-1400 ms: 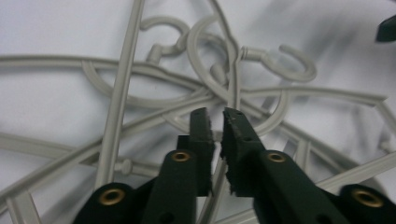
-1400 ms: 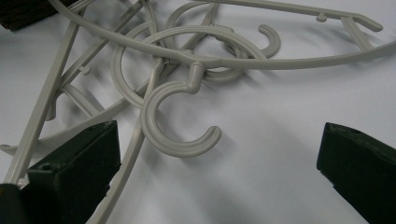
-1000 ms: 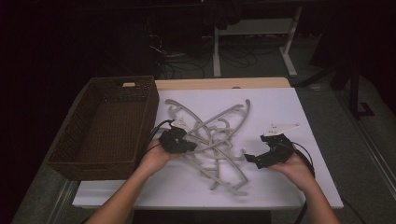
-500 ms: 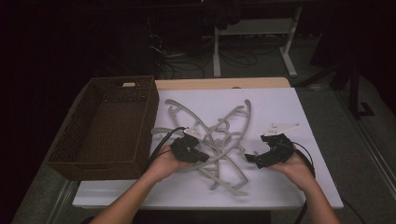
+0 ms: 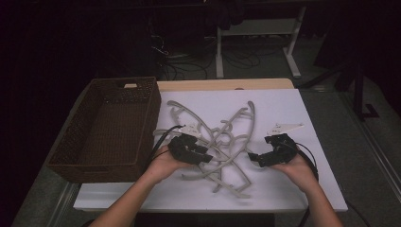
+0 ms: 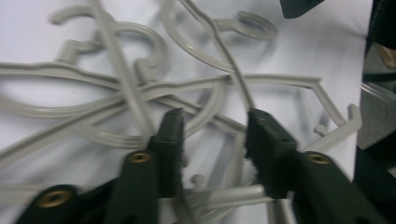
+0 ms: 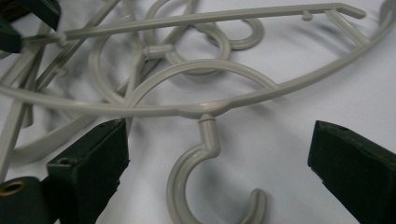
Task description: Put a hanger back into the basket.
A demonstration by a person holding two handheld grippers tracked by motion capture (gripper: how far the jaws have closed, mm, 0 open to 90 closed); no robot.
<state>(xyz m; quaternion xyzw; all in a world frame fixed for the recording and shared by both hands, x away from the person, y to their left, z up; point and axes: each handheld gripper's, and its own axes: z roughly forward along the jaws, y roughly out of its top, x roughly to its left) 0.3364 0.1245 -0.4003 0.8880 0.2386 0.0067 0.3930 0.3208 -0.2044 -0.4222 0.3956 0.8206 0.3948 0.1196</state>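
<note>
The surface (image 5: 302, 113) is white, with a wooden strip along its far edge. A brown wicker basket (image 5: 106, 125) stands at its left, overhanging the left edge. A tangled heap of grey hangers (image 5: 217, 139) lies on the middle of the surface, just right of the basket, their hooks crossing one another.

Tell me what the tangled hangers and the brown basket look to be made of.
Hangers: most likely moulded plastic, matte pale grey, going by the ribbed arms, small moulded pegs and one-piece hooks. Basket: apparently woven wicker or rattan-like fibre, dark brown and dull; the weave texture shows on its walls, though real or synthetic cannot be told.
</note>
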